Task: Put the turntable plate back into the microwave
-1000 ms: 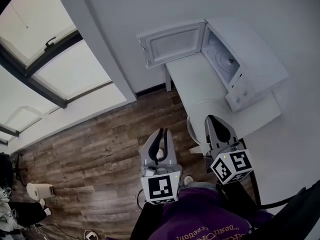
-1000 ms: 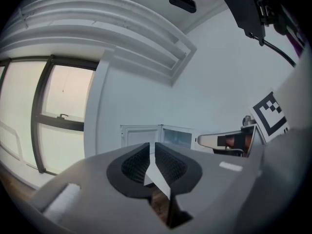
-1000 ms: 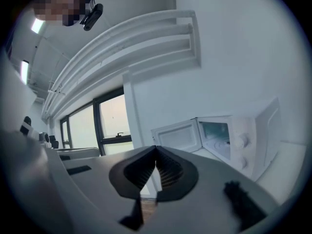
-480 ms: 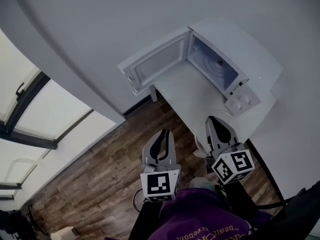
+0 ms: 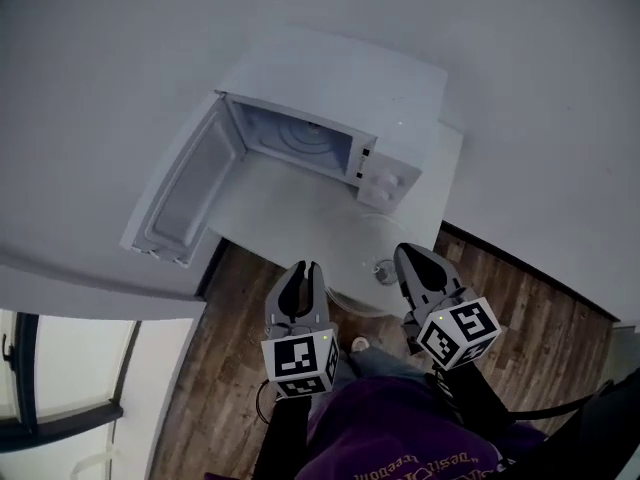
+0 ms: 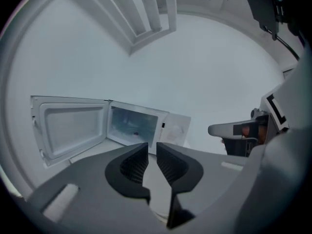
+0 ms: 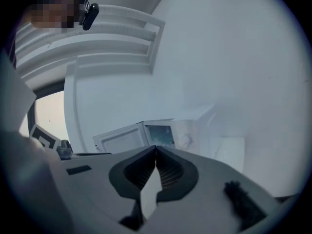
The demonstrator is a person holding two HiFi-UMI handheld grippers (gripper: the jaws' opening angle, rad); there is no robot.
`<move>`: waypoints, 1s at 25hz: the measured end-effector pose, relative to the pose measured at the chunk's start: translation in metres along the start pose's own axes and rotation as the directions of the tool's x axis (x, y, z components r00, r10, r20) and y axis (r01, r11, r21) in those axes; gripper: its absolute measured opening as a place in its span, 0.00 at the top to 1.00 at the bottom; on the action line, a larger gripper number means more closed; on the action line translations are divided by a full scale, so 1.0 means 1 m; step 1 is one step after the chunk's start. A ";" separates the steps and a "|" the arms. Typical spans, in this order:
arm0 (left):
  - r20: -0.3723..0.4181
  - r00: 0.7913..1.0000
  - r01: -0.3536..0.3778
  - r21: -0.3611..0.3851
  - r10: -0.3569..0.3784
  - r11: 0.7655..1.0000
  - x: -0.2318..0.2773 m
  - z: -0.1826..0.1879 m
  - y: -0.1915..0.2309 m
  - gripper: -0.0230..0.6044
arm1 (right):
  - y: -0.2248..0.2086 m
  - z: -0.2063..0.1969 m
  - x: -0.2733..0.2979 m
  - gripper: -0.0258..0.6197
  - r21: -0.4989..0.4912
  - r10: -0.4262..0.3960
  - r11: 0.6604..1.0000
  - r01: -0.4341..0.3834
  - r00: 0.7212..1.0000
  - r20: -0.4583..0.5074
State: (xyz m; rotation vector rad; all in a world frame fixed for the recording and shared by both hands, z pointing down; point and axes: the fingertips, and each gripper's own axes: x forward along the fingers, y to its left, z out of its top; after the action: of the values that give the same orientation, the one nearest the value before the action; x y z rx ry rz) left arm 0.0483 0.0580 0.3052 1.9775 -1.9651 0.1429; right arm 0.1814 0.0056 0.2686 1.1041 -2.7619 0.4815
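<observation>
The turntable plate (image 5: 350,251) lay on the table (image 5: 268,200) before the open microwave (image 5: 340,78). Left gripper (image 5: 300,268) jaws were opening (narrow gap, nothing between); right gripper (image 5: 412,256) jaws met, empty.

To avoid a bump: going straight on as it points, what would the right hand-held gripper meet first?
Probably the open white microwave oven, near its cavity mouth; depth is unclear, so the white table might come first.
</observation>
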 end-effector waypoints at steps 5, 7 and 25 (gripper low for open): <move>-0.071 0.988 0.137 0.034 -0.134 0.990 0.034 -0.012 -0.043 0.90 | -0.056 -0.027 -0.044 0.95 0.088 -0.191 0.977 0.194 0.981 -0.041; -0.127 0.978 0.171 0.026 -0.167 0.985 0.042 -0.028 -0.053 0.87 | -0.067 -0.046 -0.061 0.95 0.130 -0.224 0.964 0.233 0.971 -0.082; -0.615 0.733 0.070 -0.356 -0.290 0.932 0.030 -0.207 -0.002 0.69 | -0.031 -0.214 -0.077 0.77 0.609 -0.174 0.703 0.366 0.920 -0.352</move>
State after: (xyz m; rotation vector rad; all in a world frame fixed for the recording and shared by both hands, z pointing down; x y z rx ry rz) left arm 0.0869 0.0937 0.5073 1.5918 -1.2342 0.3983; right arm 0.2587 0.1076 0.4596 1.4103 -2.1456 1.5319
